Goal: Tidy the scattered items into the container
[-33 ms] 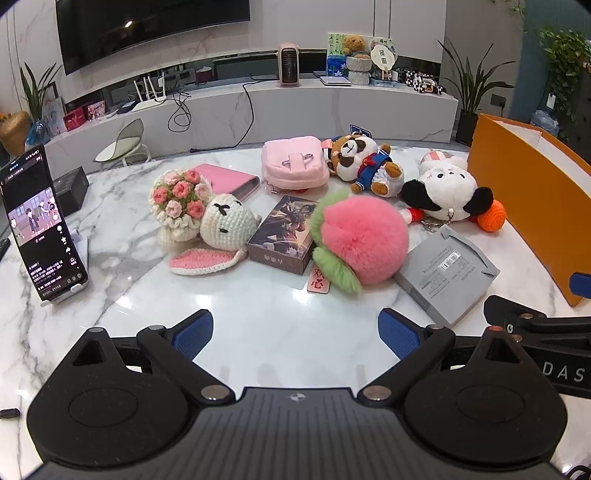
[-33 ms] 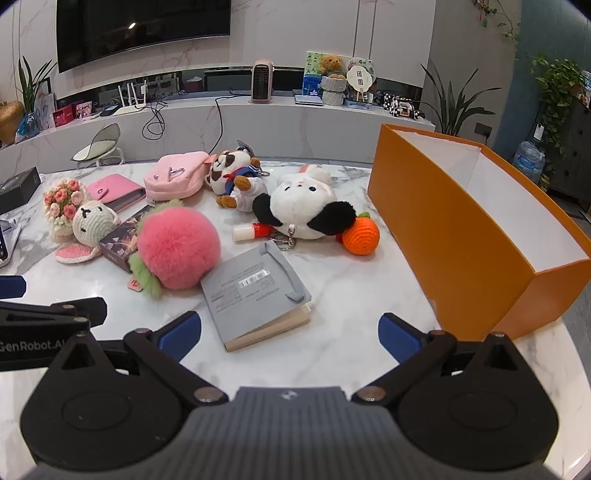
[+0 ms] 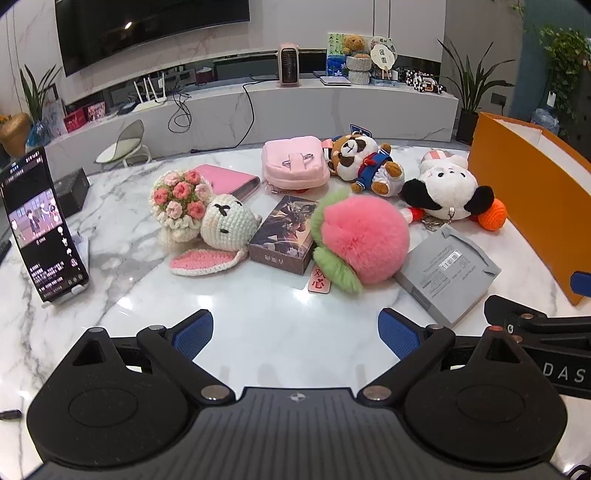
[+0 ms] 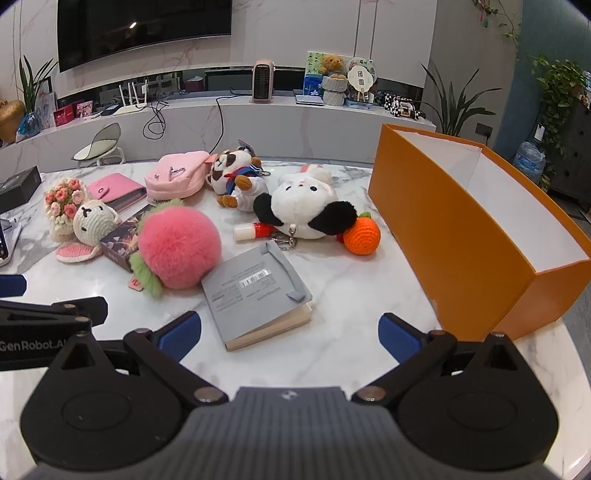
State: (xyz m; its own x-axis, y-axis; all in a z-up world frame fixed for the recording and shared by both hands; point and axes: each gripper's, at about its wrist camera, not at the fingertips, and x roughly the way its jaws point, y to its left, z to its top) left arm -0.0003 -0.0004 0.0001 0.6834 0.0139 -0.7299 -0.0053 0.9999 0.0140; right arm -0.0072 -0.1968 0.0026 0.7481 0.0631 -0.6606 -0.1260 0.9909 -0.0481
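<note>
- Left gripper (image 3: 295,328) fingers (image 3: 192,332) spread wide, released, nothing between, only bare counter (image 3: 280,314) under them.
- Right gripper (image 4: 290,332) fingers (image 4: 400,334) likewise spread, released; near corner of grey notebook (image 4: 255,291) lying in the gap, untouched.
- White marble counter with grey veins, glossy, ceiling light glare on it.
- Orange container (image 4: 443,236) at the counter's right side, open top, white inside, no items visible in it.
- Scattered across the counter's middle: fluffy pink peach plush (image 3: 364,240) touching dark card box (image 3: 286,236); crochet bunny head (image 3: 229,221) against crochet flower bouquet (image 3: 179,201).
- Behind them: pink wallet (image 3: 229,181), pink mini backpack (image 3: 293,166), raccoon plush in sailor outfit (image 3: 364,162).
- Black-eared white plush (image 4: 306,210) beside crochet orange (image 4: 362,234), close to the container's wall.
- Phone (image 3: 40,225) propped upright on a stand at left edge, screen lit; black box (image 3: 72,192) behind it.
- Room behind: long marble ledge (image 3: 332,107) with small pink heater (image 3: 290,68), teddy bear (image 3: 354,44), router and loose cables.
- Dark TV (image 3: 147,26) on marble wall, potted plants (image 3: 469,85) at both ends, teal wall far right.
</note>
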